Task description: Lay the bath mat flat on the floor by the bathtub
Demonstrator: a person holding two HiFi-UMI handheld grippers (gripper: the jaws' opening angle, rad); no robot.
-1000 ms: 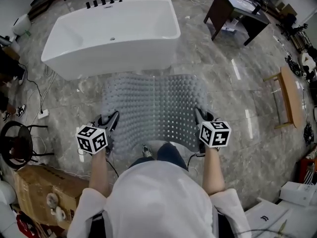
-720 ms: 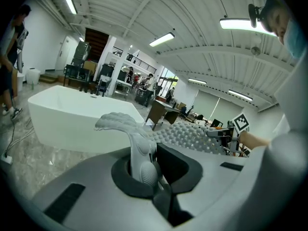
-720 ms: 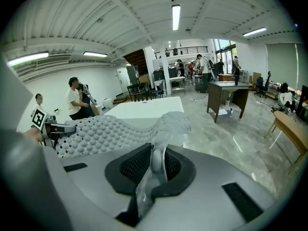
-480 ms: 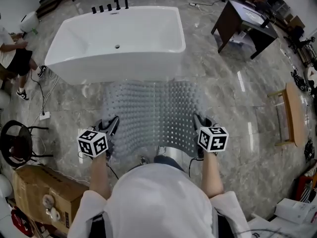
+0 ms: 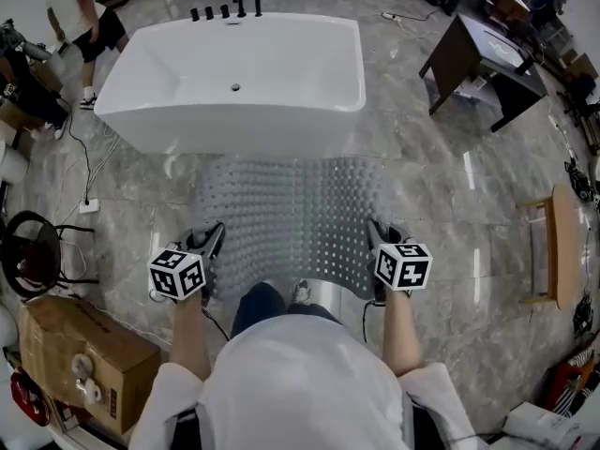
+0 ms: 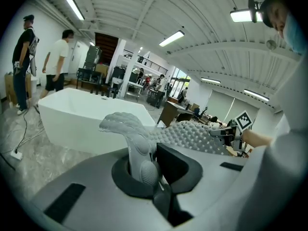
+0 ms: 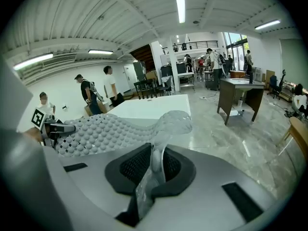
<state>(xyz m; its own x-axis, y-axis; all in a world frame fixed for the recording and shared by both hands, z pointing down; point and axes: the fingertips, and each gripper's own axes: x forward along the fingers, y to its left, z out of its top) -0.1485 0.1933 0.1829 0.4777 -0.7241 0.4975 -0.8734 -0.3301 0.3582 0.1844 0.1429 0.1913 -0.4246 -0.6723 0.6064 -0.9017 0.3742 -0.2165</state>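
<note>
A grey, see-through bath mat (image 5: pixel 292 216) with rows of bumps hangs stretched between my two grippers, in front of the white bathtub (image 5: pixel 234 68). Its far edge droops toward the marble floor at the tub's foot. My left gripper (image 5: pixel 208 248) is shut on the mat's near left corner, and that corner (image 6: pixel 137 146) bunches up between the jaws in the left gripper view. My right gripper (image 5: pixel 377 244) is shut on the near right corner, seen as a folded clear flap (image 7: pixel 161 138) in the right gripper view. My legs and a shoe (image 5: pixel 300 292) show below the mat.
A cardboard box (image 5: pixel 80 359) sits at the near left by a black round stool (image 5: pixel 26 256). A cable and wall plug (image 5: pixel 89 204) lie left of the tub. A dark desk (image 5: pixel 483 59) stands at the far right and a wooden bench (image 5: pixel 548 247) at right. People stand at far left (image 5: pixel 84 12).
The bathtub has slid lower and nearer in the head view. The mat stays gripped at both corners and its far edge lies closer to the tub's foot. A person has come into view at far left.
</note>
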